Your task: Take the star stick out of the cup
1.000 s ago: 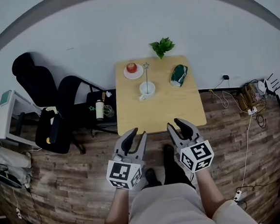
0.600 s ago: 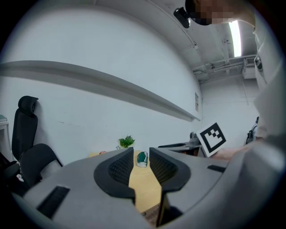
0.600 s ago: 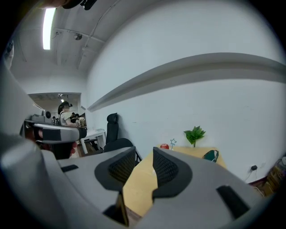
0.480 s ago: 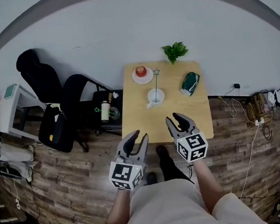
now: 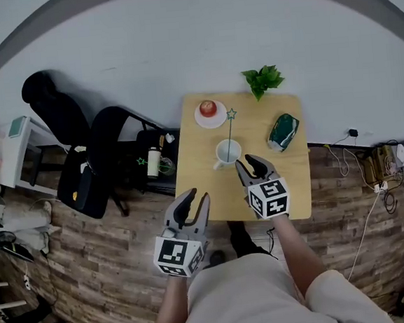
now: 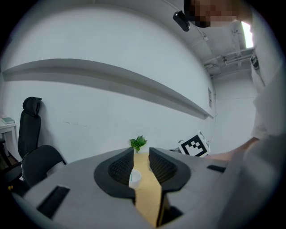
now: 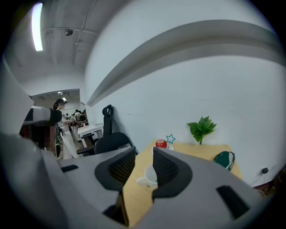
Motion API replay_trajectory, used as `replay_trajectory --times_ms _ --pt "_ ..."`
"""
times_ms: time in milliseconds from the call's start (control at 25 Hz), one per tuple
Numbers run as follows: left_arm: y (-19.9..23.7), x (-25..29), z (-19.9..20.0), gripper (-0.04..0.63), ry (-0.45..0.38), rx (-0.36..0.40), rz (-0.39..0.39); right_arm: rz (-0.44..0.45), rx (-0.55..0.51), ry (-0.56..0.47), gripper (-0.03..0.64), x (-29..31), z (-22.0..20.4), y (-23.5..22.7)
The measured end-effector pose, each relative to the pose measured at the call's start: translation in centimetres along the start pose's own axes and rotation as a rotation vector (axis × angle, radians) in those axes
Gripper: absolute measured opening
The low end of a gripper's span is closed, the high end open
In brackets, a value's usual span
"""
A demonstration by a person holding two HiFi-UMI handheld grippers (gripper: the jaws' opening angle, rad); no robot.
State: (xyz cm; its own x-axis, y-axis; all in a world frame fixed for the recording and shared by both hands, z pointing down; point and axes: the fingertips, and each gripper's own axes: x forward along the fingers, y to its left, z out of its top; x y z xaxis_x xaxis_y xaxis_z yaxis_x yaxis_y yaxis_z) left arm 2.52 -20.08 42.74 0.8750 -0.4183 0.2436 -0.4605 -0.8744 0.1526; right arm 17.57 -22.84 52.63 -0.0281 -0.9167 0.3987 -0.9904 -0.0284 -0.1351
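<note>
A white cup [image 5: 228, 150] stands mid-table on a small wooden table [image 5: 288, 185]. A thin stick topped with a pale star [image 5: 231, 113] rises out of it, leaning a little. My right gripper [image 5: 248, 163] is over the table just short of the cup, open and empty. My left gripper [image 5: 192, 201] hangs open off the table's near left edge. In the right gripper view the cup [image 7: 149, 176] shows between the jaws, with the star [image 7: 170, 138] above. The left gripper view shows the cup [image 6: 135, 177] far off between its jaws.
A red apple on a white plate [image 5: 209, 109] sits at the table's far left, a leafy plant [image 5: 265, 80] at the back edge, a green pouch [image 5: 284, 130] at the right. Black chairs [image 5: 105, 141] with a bottle [image 5: 153, 161] stand left of the table. Cables [image 5: 378, 170] lie at the right.
My right gripper has moved forward over the table and now sits close to the cup. The left gripper has stayed back by the table's near edge. Both stay open.
</note>
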Motion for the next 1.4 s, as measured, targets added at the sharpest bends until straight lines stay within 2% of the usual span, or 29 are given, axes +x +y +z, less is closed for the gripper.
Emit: replay_trajectory --times_ms 640,1400 --pt "2.4 6.2 -0.2 0.089 0.031 -0.050 0.121 0.042 0.077 0.120 0.118 10.5 -2.9 -6.6" --pt "3.6 8.1 -1.2 0.089 0.073 -0.082 0.207 0.093 0.078 0.216 0.107 16.7 -5.7 -8.4"
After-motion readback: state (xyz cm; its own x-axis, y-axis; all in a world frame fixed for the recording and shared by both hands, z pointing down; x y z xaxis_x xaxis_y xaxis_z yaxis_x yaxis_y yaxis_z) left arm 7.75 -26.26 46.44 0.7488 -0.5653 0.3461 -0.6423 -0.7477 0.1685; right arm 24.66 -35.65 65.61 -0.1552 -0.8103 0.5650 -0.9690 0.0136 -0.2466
